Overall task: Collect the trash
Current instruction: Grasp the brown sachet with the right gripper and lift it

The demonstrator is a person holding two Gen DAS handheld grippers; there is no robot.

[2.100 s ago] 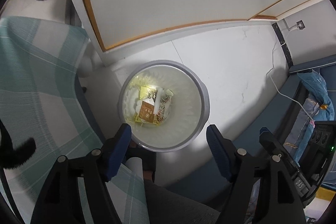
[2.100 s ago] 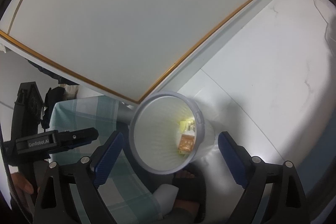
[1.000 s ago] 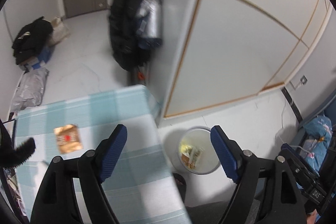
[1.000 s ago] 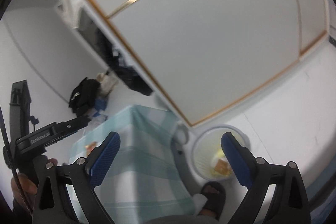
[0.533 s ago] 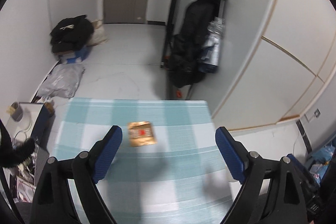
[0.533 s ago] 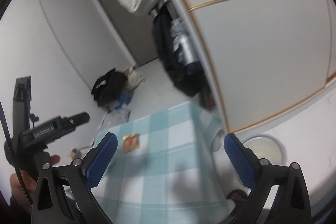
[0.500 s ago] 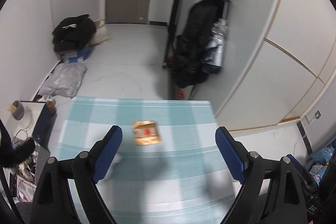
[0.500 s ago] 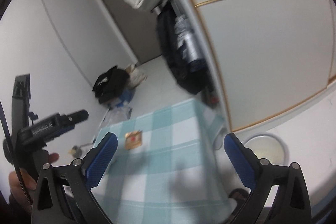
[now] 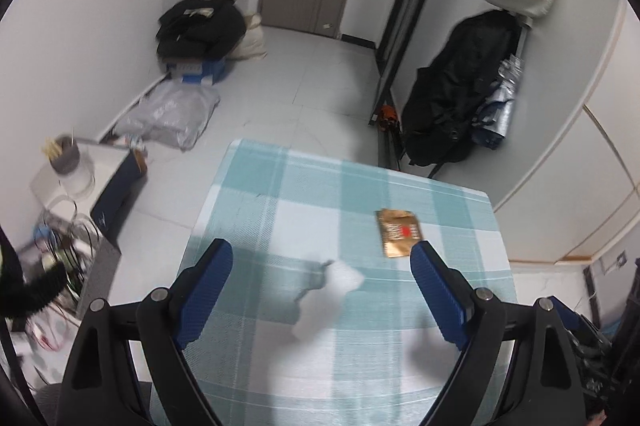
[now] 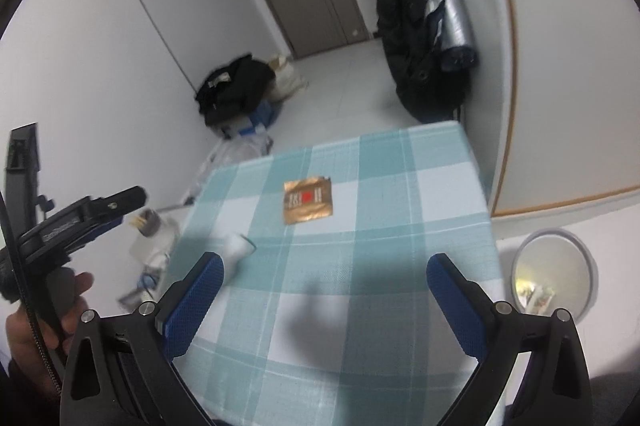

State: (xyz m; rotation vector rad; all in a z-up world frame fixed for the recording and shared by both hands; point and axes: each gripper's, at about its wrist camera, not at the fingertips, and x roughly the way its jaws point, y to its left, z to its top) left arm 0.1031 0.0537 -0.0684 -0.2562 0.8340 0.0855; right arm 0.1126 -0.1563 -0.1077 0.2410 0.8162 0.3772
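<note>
while both grippers hang above the near end of the worktop with fingers wide apart and nothing between them, the trash lies ahead of them on the checked cloth. the brown packet sits flat toward the far right corner, just beyond the left gripper's right finger and up-centre of the right gripper; its long axis runs roughly along the worktop's length in the left view. a white crumpled scrap, blurred, lies nearer, almost between the left fingers, close to the left edge in the right view. by my reading the left gripper is nearer the scrap and the packet suits either one. count: one packet, one scrap, one bin on the floor off the worktop's right edge, already holding wrappers.
</note>
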